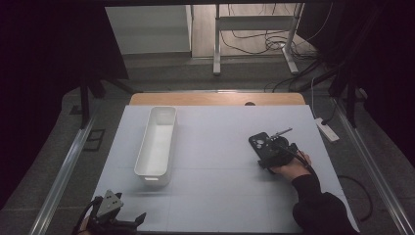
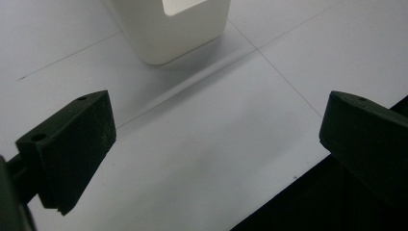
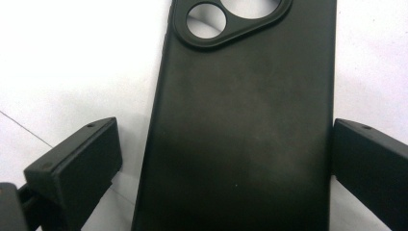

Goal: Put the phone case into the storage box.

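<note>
One phone case (image 3: 245, 125), one white bin (image 1: 157, 145), two grippers

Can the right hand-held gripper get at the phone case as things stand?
Probably yes. The right hand-held gripper is open and already straddles the black phone case, which lies flat on the white table; one jaw looks to touch its edge, and nothing else crowds it.

One white rectangular bin (image 1: 156, 146) on the tabletop (image 1: 220, 196), left of centre. One black phone case (image 1: 259, 142) toward the right edge, two round camera cutouts in it. One small metal tool-like item (image 1: 281, 132) just beside the case, too small to identify. Two tongs: left tongs (image 1: 128, 224) at the near left corner, right tongs (image 1: 268, 155) over the case. One power strip (image 1: 327, 129) on the floor past the right edge.
</note>
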Action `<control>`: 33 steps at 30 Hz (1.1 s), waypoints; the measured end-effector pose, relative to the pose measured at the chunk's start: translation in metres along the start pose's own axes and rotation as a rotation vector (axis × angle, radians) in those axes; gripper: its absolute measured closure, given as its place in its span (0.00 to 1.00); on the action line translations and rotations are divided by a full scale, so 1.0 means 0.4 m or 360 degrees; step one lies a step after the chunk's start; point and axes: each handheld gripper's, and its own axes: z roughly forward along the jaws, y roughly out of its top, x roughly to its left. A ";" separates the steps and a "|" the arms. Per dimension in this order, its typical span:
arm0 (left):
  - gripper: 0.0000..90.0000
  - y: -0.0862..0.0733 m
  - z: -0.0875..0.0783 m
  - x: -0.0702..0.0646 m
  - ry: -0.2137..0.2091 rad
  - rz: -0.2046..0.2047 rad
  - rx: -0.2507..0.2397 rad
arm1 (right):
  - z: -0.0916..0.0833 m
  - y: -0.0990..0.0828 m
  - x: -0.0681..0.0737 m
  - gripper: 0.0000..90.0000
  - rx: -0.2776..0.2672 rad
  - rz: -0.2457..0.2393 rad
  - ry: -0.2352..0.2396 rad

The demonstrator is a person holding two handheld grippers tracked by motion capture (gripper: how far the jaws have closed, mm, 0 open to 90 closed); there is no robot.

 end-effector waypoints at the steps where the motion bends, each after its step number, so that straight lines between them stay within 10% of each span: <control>1: 0.00 0.000 0.000 0.000 0.0000 0.0000 0.0000 | -0.001 0.001 0.000 0.00 0.0004 -0.0001 -0.0005; 20: 0.00 0.003 0.000 0.001 -0.0035 0.0028 0.0009 | -0.020 0.002 -0.011 0.16 -0.0002 0.0050 0.0001; 33: 0.00 0.015 0.007 0.010 -0.0185 0.0033 0.0025 | -0.059 -0.005 0.001 0.17 -0.0093 -0.0012 0.0027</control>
